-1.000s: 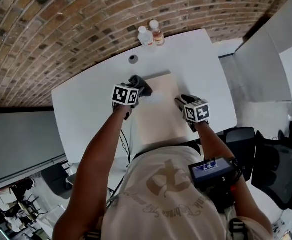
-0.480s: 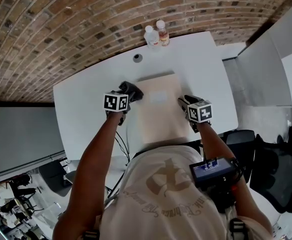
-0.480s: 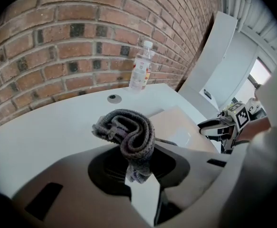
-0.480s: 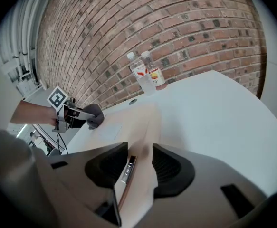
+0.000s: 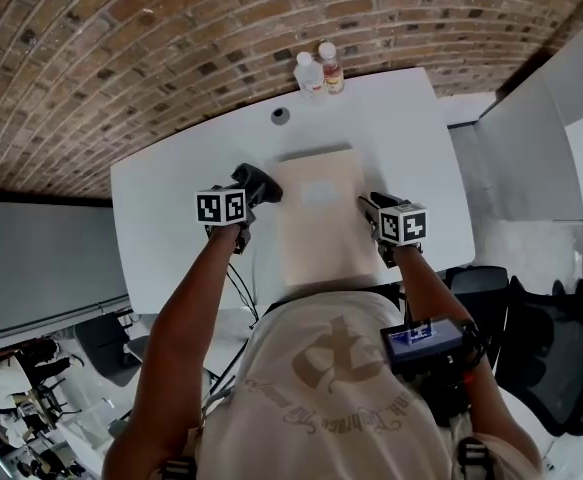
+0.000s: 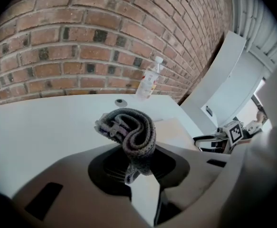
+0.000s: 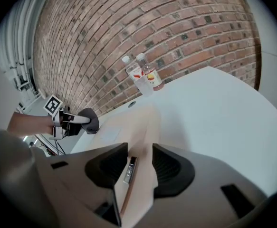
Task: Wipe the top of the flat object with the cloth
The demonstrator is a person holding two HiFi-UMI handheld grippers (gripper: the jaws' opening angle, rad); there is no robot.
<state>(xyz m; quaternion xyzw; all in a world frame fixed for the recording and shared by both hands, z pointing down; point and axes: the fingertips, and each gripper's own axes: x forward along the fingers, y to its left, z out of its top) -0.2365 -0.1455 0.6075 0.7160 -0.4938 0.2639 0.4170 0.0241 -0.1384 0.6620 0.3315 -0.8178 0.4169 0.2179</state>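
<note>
A flat beige board lies on the white table. My left gripper is shut on a bunched grey cloth, which hangs just off the board's far left corner, over the table. In the left gripper view the cloth bulges out above the jaws. My right gripper sits at the board's right edge. In the right gripper view, the board runs between the jaws of my right gripper, which close on its edge. The cloth shows there at the left.
Two small clear bottles stand at the table's far edge by the brick wall. A round cable hole lies behind the board. A dark office chair stands to the right, and cables hang below the table's near edge.
My left gripper has carried the cloth leftward, from over the board's far left corner to just beside its edge. The right gripper has stayed on the board's right edge.
</note>
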